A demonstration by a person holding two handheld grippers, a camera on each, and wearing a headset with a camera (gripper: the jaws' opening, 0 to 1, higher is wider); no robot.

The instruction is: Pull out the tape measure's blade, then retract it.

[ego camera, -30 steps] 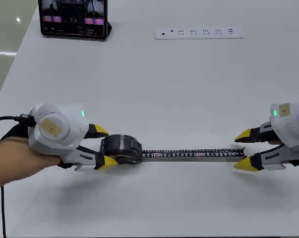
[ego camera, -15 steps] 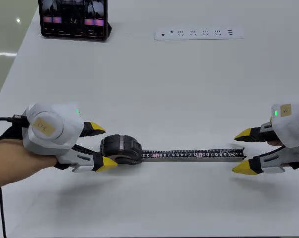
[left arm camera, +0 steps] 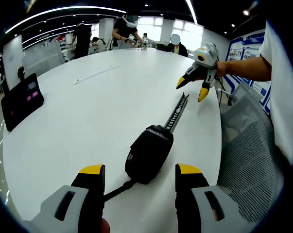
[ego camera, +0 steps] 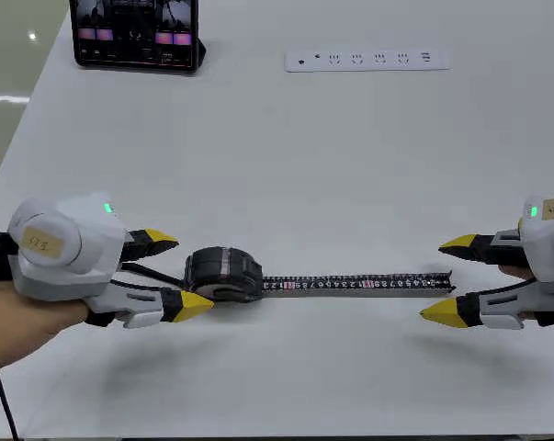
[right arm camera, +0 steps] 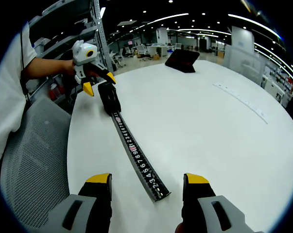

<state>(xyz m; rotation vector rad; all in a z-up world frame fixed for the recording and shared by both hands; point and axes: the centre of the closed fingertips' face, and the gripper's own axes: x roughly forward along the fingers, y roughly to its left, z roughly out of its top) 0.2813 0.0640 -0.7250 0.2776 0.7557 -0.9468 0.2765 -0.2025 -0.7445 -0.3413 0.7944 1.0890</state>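
— What is seen on the white table (ego camera: 350,165)?
— A black tape measure (ego camera: 224,275) is laid near the front, its blade (ego camera: 359,284) pulled out flat.
— Is it held?
— No. The left gripper (ego camera: 189,271) is spread wide, with the case just past its tips. The right gripper (ego camera: 433,280) is spread wide by the blade's end, and nothing is held in it.
— And farther back?
— A power strip (ego camera: 367,61) and a dark tablet (ego camera: 136,32) are set there.

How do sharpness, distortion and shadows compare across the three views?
Head view: sharp, undistorted, soft shadows on the white table under the left hand-held gripper and right hand-held gripper. Left gripper view: fisheye curvature, black tape measure case crisp. Right gripper view: fisheye too, black numbered blade legible.
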